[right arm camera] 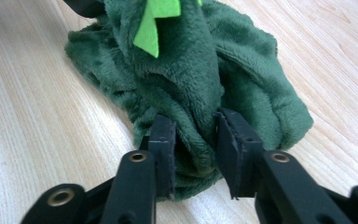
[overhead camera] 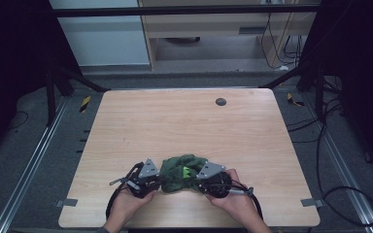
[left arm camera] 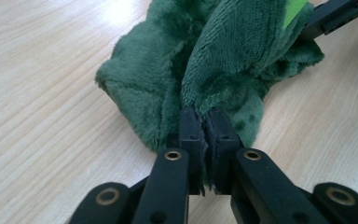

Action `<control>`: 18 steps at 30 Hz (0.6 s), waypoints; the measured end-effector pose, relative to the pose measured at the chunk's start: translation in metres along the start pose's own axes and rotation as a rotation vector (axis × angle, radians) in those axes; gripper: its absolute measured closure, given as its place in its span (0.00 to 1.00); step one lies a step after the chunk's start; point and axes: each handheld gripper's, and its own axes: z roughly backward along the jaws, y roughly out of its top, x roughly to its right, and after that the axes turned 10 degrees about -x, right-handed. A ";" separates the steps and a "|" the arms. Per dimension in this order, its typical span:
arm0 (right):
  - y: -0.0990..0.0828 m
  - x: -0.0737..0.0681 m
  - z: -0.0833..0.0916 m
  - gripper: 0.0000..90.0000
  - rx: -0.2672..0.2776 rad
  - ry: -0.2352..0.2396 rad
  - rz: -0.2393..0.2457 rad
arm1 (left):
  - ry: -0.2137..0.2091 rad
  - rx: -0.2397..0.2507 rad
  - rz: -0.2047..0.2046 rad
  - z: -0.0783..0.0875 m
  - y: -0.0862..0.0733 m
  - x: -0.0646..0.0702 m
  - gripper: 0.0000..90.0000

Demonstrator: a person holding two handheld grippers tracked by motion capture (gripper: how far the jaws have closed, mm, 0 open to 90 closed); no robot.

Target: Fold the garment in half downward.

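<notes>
A dark green plush cloth (overhead camera: 182,172) with a bright green felt piece (overhead camera: 186,171) lies bunched near the front edge of the wooden table (overhead camera: 175,121). My left gripper (overhead camera: 159,183) sits at its left side. In the left gripper view the gripper (left arm camera: 204,123) is shut on a thin fold of the cloth (left arm camera: 223,51). My right gripper (overhead camera: 198,183) sits at the cloth's right side. In the right gripper view its jaws (right arm camera: 193,135) stand apart around a thick fold of the cloth (right arm camera: 200,79), not pinching it. The felt piece (right arm camera: 156,23) hangs above.
A small dark round disc (overhead camera: 220,101) is set in the table near its far edge. Grey tape tabs mark the front corners (overhead camera: 66,202) (overhead camera: 310,202). Cables (overhead camera: 349,194) lie on the floor to the right. A person's hands hold both grippers.
</notes>
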 end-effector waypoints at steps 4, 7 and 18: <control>-0.002 -0.002 0.000 0.70 -0.005 -0.001 -0.002 | 0.003 0.001 -0.002 0.000 -0.003 0.002 0.94; -0.003 -0.004 0.001 0.68 -0.006 -0.003 -0.005 | 0.004 0.003 -0.001 0.000 -0.004 0.003 0.93; -0.007 -0.010 0.004 0.61 -0.006 -0.001 0.001 | 0.003 -0.007 0.004 -0.003 -0.014 0.007 0.89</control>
